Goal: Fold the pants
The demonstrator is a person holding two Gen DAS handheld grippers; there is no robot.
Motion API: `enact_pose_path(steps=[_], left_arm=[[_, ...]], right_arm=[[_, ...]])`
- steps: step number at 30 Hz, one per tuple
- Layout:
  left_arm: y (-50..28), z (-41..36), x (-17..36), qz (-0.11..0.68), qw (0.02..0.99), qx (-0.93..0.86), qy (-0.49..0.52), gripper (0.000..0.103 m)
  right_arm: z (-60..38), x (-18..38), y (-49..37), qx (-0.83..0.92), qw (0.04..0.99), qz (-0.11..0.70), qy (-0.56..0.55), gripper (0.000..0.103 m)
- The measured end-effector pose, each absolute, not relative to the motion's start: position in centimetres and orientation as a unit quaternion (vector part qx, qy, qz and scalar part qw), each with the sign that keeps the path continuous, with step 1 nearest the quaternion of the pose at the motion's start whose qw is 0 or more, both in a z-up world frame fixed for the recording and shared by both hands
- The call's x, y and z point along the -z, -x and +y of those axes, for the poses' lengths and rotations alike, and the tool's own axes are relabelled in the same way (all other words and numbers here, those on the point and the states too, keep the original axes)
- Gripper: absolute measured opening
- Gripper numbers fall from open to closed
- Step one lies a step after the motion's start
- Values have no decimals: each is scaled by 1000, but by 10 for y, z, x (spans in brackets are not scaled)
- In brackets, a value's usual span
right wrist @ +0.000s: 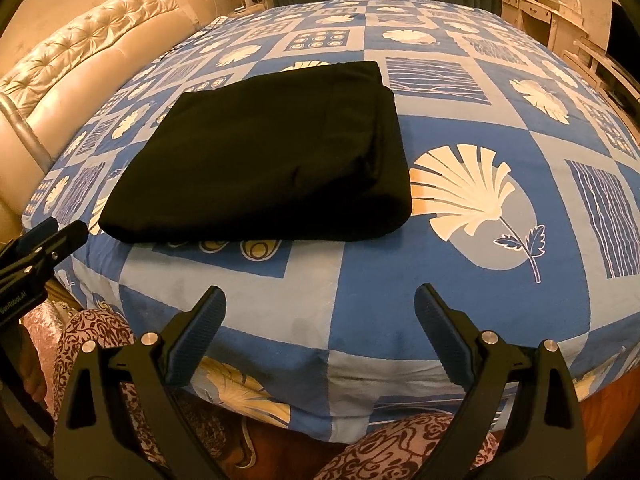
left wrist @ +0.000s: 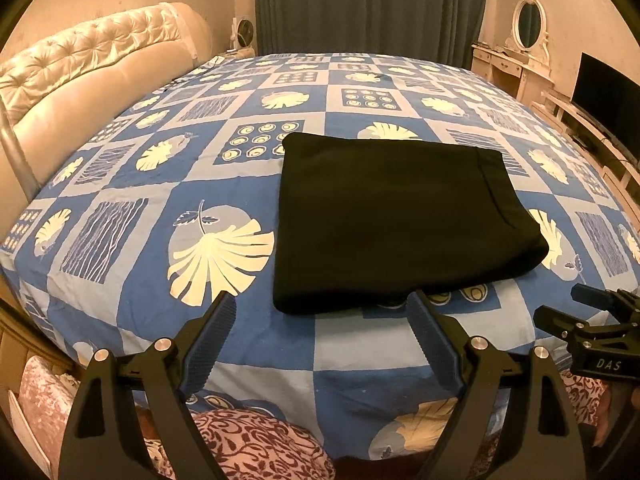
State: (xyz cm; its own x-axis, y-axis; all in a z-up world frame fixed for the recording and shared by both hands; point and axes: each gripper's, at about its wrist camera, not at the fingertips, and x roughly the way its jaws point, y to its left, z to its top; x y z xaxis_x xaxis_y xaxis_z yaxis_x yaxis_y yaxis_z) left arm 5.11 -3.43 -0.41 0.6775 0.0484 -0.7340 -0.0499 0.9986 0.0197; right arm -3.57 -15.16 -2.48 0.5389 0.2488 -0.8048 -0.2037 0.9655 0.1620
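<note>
Nearest the left wrist camera, the left gripper [left wrist: 320, 312] has its jaws spread wide with only patterned bedspread [left wrist: 120, 184] between them; the right gripper [right wrist: 320, 304], in its own view, stands spread the same way over bare blue-and-white cloth, pinching nothing; each gripper shows at the edge of the other's view, black and clear of the fabric. Below both sets of fingers a person's knees in dark-red floral cloth [left wrist: 256, 444] press against the near edge of the bed. Around the bed: a tufted cream headboard [left wrist: 92, 64] on the left, dark curtains [left wrist: 368, 4] behind, a small fan [left wrist: 245, 34] in the far corner, a dressing table with an oval mirror [left wrist: 528, 24] and a dark screen [left wrist: 608, 92] on the right; nothing lies between the jaws and the garment.

Folded black pants [left wrist: 396, 216] lie flat on the bedspread as a compact rectangle, beyond the fingertips of both grippers and touched by neither; from the left wrist view their near edge sits just past the right-hand fingertip; from the right wrist view they lie ahead and to the left. Their long axis is hard to tell under the fisheye; a hemmed band edge faces right, away from the headboard.
</note>
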Motion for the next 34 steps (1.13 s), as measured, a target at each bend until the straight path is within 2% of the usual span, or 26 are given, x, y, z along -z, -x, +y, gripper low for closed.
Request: enact_pose_path(steps=[16, 18, 24, 30, 34], left_arm=[[-47, -36, -11, 385, 922, -47, -4, 86], [-45, -36, -18, 373, 926, -58, -8, 90], [-42, -33, -38, 313, 944, -93, -34, 90], [-74, -7, -51, 317, 946, -60, -25, 90], [-139, 47, -36, 351, 935, -56, 10, 90]], right_arm=[[-149, 26, 37, -131, 876, 463, -23, 95], [-150, 26, 37, -132, 876, 463, -23, 95], [-153, 28, 36, -134, 873, 468, -33, 95], [-166, 23, 22, -144, 860, 484, -71, 95], [-196, 6, -19, -120, 874, 460, -101, 95]])
